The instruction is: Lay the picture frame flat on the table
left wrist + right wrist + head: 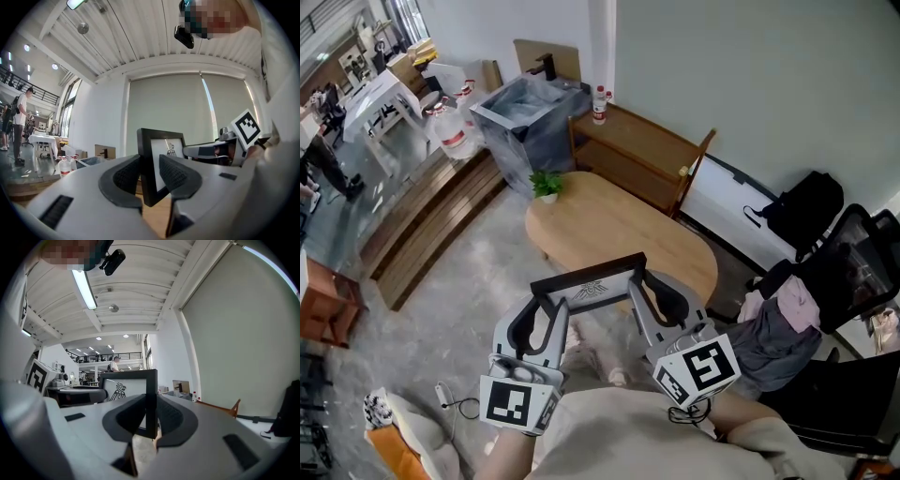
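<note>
Operator: Closest to my head camera are the two grippers, one on each end of the frame. On the left, my left gripper (pixel 149 174) is clamped on the left side bar of the picture frame (pixel 589 281), with its ribbed pads pressed against the black bar from both sides.

Desk: And the right one?

Operator: The right gripper (pixel 149 420) is clenched on the frame's right side bar, which sits edge-on between its pads.

Desk: Where is the frame itself?

Operator: It hangs between the two grippers, roughly upright on its long edge, and the print faces me. From above it overlaps the near edge of the oval wooden surface (pixel 609 225). I can't tell whether its bottom edge touches that surface.

Desk: Anything else on there?

Operator: Just a small potted plant (pixel 547 184) at the far left end, well apart from the frame.
</note>
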